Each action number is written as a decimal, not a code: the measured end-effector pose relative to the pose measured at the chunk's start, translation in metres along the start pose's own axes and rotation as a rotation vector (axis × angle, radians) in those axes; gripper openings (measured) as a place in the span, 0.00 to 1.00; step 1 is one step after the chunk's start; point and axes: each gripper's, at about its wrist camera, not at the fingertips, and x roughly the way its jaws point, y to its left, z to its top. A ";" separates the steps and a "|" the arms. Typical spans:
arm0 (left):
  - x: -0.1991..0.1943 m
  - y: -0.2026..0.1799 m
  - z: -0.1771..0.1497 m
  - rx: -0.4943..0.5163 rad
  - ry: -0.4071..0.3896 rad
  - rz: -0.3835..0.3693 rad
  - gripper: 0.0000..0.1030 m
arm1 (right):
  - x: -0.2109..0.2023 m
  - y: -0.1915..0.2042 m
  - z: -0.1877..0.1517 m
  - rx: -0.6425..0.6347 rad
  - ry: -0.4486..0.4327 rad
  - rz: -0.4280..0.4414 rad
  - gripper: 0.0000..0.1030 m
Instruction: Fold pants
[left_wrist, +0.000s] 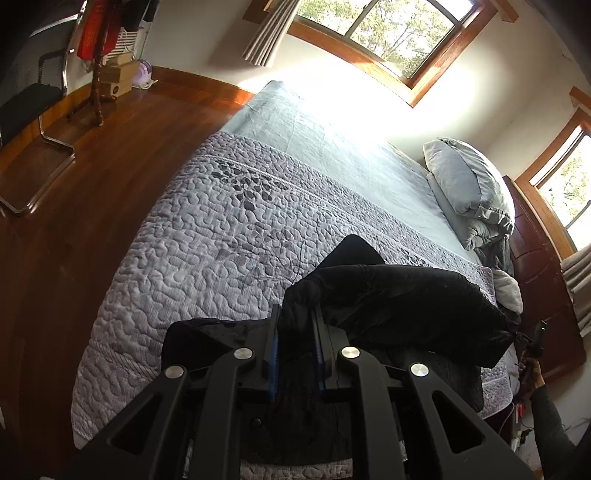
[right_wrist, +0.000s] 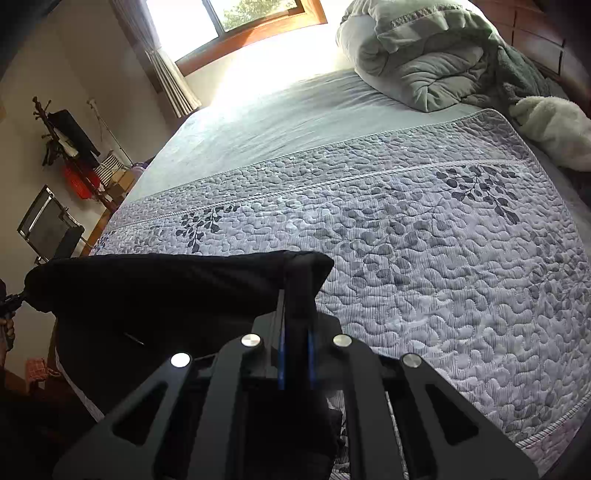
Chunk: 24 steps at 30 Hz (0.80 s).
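Note:
Black pants (left_wrist: 399, 299) hang stretched between my two grippers above the near edge of a bed. My left gripper (left_wrist: 297, 314) is shut on one end of the pants, with cloth bunched between its blue-padded fingers. My right gripper (right_wrist: 297, 295) is shut on the other end of the pants (right_wrist: 166, 291), which run off to the left in the right wrist view. The right gripper also shows small at the far right of the left wrist view (left_wrist: 532, 343). The rest of the pants droops below, partly hidden by the gripper bodies.
A grey quilted bedspread (right_wrist: 424, 240) with a leaf print covers the bed over a pale sheet (left_wrist: 332, 147). A pillow (left_wrist: 469, 181) and a bundled duvet (right_wrist: 417, 55) lie at the head. Wooden floor (left_wrist: 110, 166), a chair (left_wrist: 33, 99) and a coat stand (right_wrist: 66, 144) are beside the bed.

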 end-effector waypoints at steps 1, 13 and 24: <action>-0.002 0.002 -0.005 -0.004 -0.002 -0.002 0.14 | -0.004 0.002 -0.003 -0.007 -0.004 -0.003 0.06; -0.014 0.031 -0.062 -0.063 0.000 -0.035 0.15 | -0.031 0.015 -0.053 -0.082 -0.047 -0.076 0.06; 0.001 0.063 -0.111 -0.133 0.035 -0.048 0.18 | -0.048 0.038 -0.097 -0.165 -0.059 -0.128 0.07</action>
